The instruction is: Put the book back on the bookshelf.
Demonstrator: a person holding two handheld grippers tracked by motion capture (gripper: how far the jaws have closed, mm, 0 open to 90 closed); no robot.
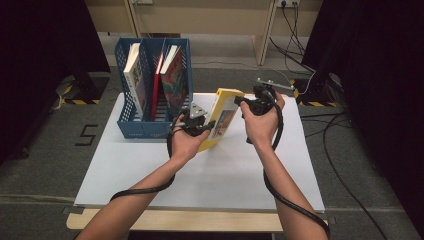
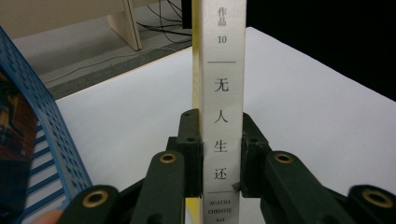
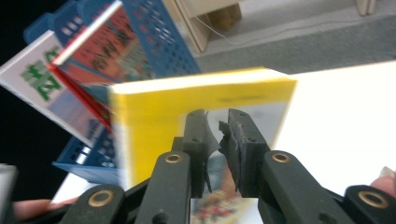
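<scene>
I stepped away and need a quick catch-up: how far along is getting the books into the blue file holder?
Done: three books stand in the blue file holder. In hand: the yellow book, upright off the table; the left tool clamps its spine, and the right tool is shut at its top corner. Left: moving that book into the holder.

1. The white spine of the yellow book (image 2: 223, 93) carries black print, top to bottom: "作品", then "10", a thin rule, then "无人生还" set one character under another.
2. Below a second rule, the same spine reads "AGATHA CHRISTIE" in small capitals; the next line starts "And" and is cut off by the frame edge.
3. The floor (image 1: 50, 150), off the left edge of the bench (image 1: 150, 175), bears a dark painted "5".
4. Large green characters mark the white book (image 3: 39, 77) in the blue file rack (image 1: 131, 125); they are too blurred to read.
</scene>
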